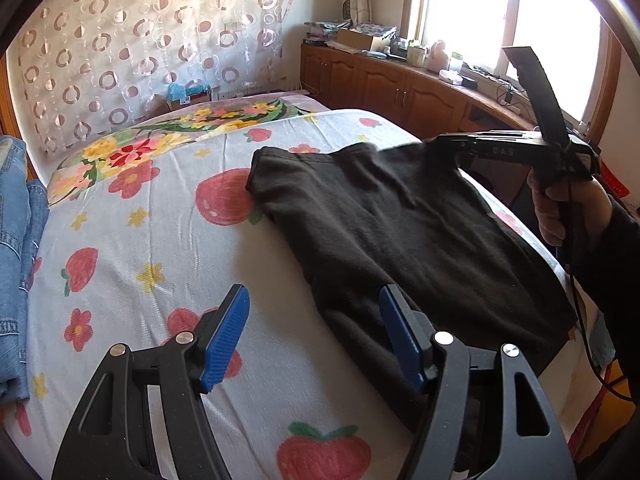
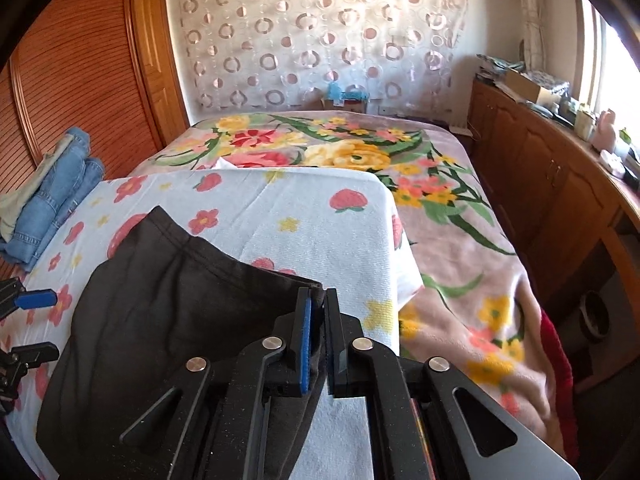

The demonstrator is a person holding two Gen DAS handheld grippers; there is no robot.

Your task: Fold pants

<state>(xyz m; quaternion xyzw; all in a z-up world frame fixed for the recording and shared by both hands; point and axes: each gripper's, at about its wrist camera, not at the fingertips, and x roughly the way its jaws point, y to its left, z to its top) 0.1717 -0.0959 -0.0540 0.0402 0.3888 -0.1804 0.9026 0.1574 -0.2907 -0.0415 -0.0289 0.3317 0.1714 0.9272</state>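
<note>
Right tongs (image 2: 318, 300) pinch black pants (image 2: 168, 312) — lifted

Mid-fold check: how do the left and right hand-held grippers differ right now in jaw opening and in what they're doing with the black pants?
The left hand-held gripper stands wide open; the right hand-held gripper is nearly closed.
The left holds nothing, its jaws straddling the near edge of the black pants; the right pinches the pants' far edge between its pads.
Both have blue pads and point down toward the strawberry-print sheet.
</note>
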